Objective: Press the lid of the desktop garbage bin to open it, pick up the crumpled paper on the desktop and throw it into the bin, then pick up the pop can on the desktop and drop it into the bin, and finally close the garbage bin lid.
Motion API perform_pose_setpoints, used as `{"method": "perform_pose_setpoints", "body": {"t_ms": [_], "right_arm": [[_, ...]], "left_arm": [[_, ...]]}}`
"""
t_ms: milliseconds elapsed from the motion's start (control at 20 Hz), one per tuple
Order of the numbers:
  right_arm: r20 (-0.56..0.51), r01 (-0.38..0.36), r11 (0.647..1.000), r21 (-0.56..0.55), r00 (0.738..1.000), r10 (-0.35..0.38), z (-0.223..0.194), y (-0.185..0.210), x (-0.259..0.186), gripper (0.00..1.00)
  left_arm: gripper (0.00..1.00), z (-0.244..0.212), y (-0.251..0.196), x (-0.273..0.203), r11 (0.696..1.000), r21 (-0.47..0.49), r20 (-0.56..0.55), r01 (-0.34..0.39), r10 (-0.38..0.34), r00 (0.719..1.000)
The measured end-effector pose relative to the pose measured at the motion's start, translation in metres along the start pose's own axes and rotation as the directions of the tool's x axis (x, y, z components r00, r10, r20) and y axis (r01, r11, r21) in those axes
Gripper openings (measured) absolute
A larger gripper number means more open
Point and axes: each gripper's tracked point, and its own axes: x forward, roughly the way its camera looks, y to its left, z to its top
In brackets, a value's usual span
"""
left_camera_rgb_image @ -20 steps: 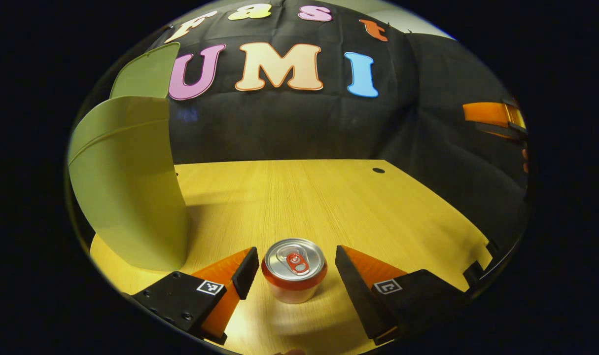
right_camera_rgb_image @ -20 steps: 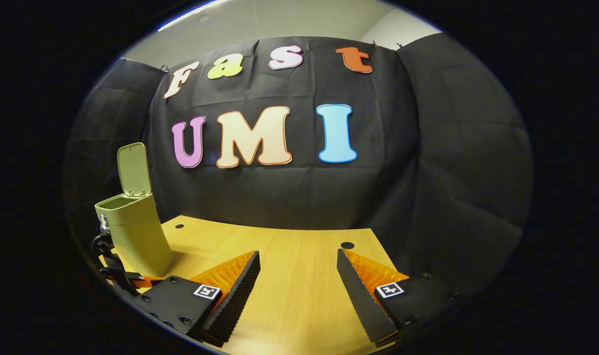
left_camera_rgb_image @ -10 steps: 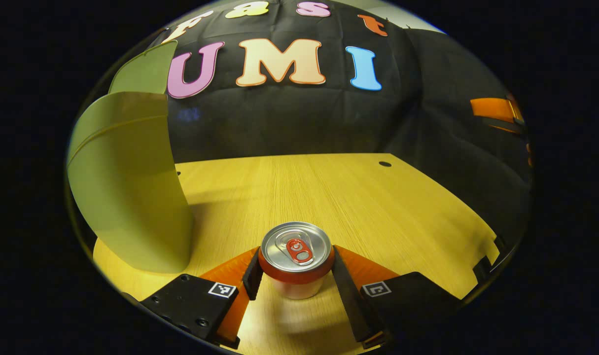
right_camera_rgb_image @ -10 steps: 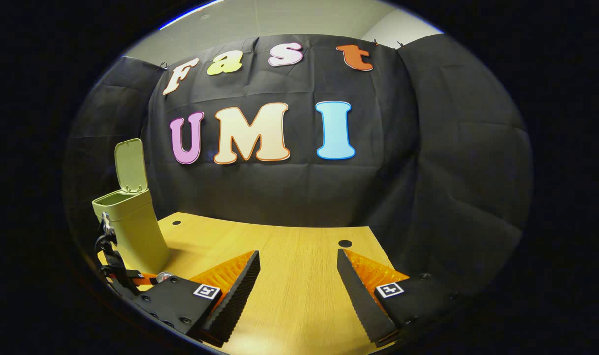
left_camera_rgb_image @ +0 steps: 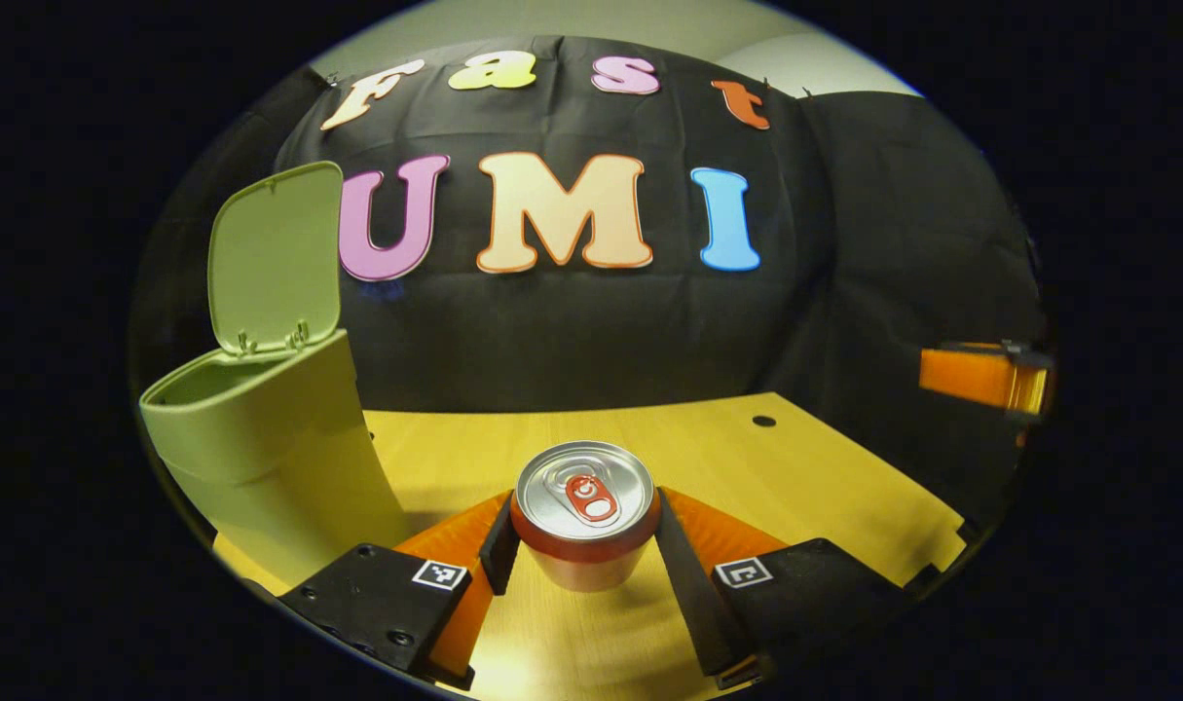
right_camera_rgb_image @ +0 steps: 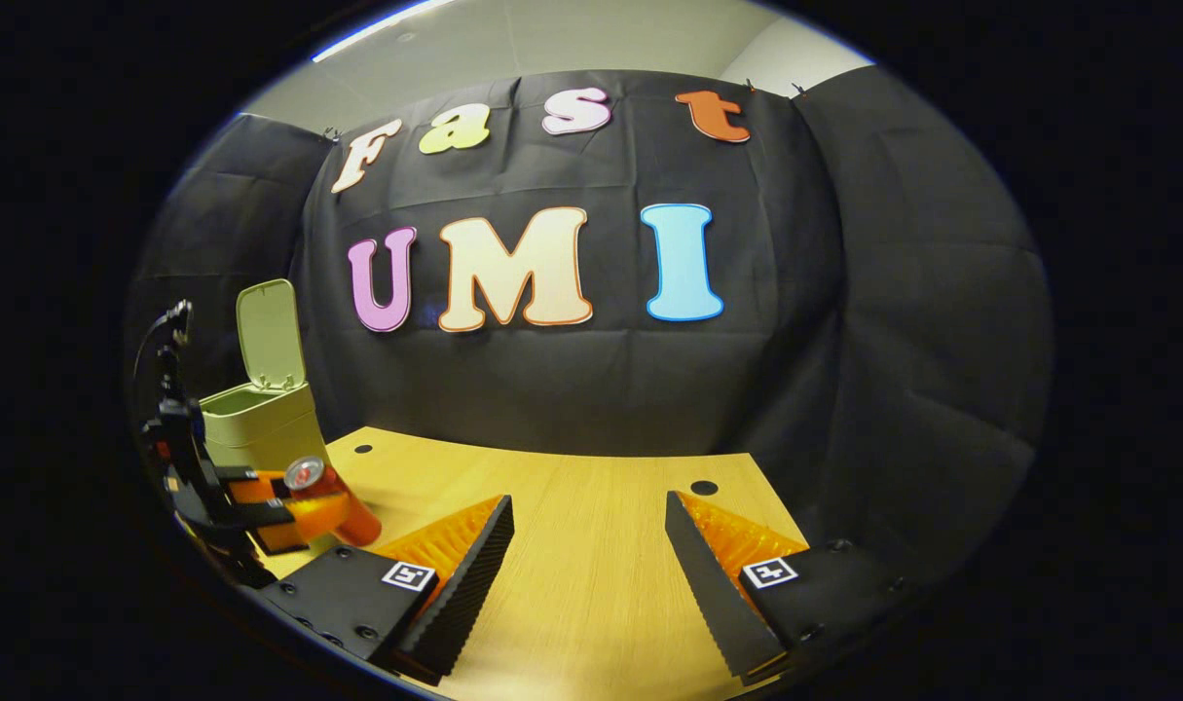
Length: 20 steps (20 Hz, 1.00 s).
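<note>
Since a second ago the left gripper [left_camera_rgb_image: 583, 545] has clamped both fingers on the red, silver-topped pop can [left_camera_rgb_image: 583, 511] and lifted it beside the open pale-green plastic bin [left_camera_rgb_image: 260, 428], which it must next clear and release into, while the right gripper [right_camera_rgb_image: 589, 565] hangs wide open, empty; no can label is readable.

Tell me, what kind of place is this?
It looks like a small recording booth, not a real home: a wooden table stands in front of black cloth walls, with just a green bin and a pop can set out for practice.
</note>
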Motion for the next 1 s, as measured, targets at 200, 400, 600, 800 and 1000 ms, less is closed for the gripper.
{"method": "perform_pose_setpoints", "body": {"t_ms": [200,400,600,800,1000], "right_arm": [[0.009,-0.011,0.999,0.033,1.000,0.010,0.005,0.007,0.005,0.98],[0.015,-0.035,0.998,0.060,0.999,0.035,0.008,0.021,0.011,0.98],[0.019,-0.070,0.995,0.068,0.997,0.069,0.008,0.041,0.016,0.98],[0.019,-0.109,0.992,0.066,0.994,0.108,0.008,0.063,0.022,0.98],[0.013,-0.137,0.988,0.069,0.991,0.136,0.007,0.082,0.027,0.98]], "left_arm": [[0.77,0.053,0.029,0.001,0.998,0.031,0.092,-0.051,0.048,0.995],[0.77,0.093,0.072,-0.007,0.991,0.017,0.156,-0.132,0.128,0.979],[0.77,0.121,0.108,-0.020,0.981,-0.024,0.196,-0.192,0.193,0.962],[0.76,0.138,0.150,-0.035,0.962,-0.022,0.240,-0.272,0.269,0.933],[0.76,0.124,0.191,-0.048,0.938,-0.044,0.216,-0.344,0.345,0.913]]}}
